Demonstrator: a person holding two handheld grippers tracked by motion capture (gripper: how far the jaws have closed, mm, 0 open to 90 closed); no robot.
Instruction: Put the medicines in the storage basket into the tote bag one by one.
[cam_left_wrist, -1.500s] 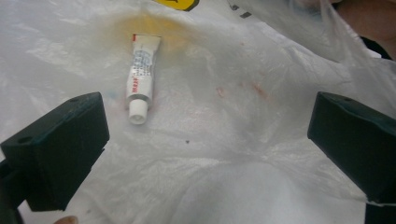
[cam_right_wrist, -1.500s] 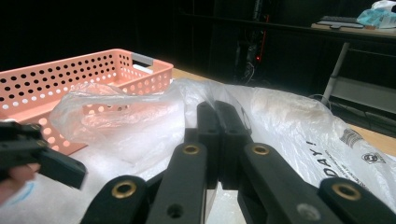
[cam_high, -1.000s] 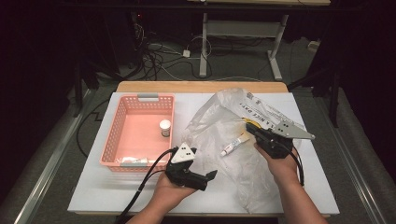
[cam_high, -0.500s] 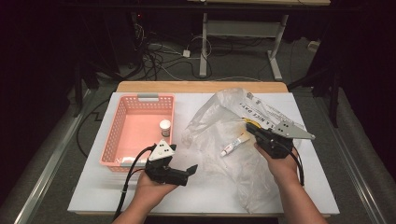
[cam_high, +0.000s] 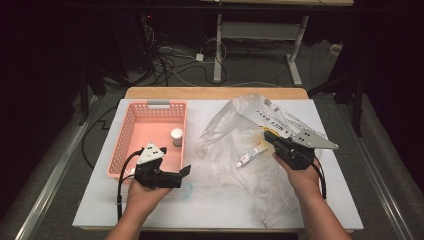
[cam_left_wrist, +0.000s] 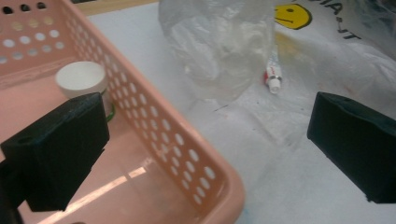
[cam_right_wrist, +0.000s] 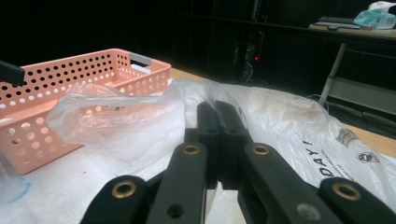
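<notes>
A pink perforated basket (cam_high: 121, 142) (cam_left_wrist: 163, 130) (cam_right_wrist: 70, 79) stands at the table's left, and a white-capped bottle (cam_high: 176, 136) (cam_left_wrist: 81, 79) is upright inside it. A crumpled clear plastic bag (cam_high: 235, 125) (cam_left_wrist: 219, 42) (cam_right_wrist: 289, 121) with print and a yellow smiley covers the right half. A small white tube (cam_high: 250, 156) (cam_left_wrist: 273, 77) lies at the bag. My left gripper (cam_high: 181, 176) (cam_left_wrist: 205, 149) is open and empty. It straddles the basket's near right wall. My right gripper (cam_high: 267, 137) (cam_right_wrist: 217, 109) is shut, with the bag's film gathered at its tips.
A faint blue stain (cam_high: 187, 189) marks the white table top (cam_high: 215, 210) near the left gripper. A wooden strip (cam_high: 215, 93) runs along the far edge. Beyond it are cables and metal desk legs (cam_high: 218, 50) on a dark floor.
My left gripper has moved left across the table, from in front of the bag to the basket's near right corner. The right gripper and the bag have stayed put.
</notes>
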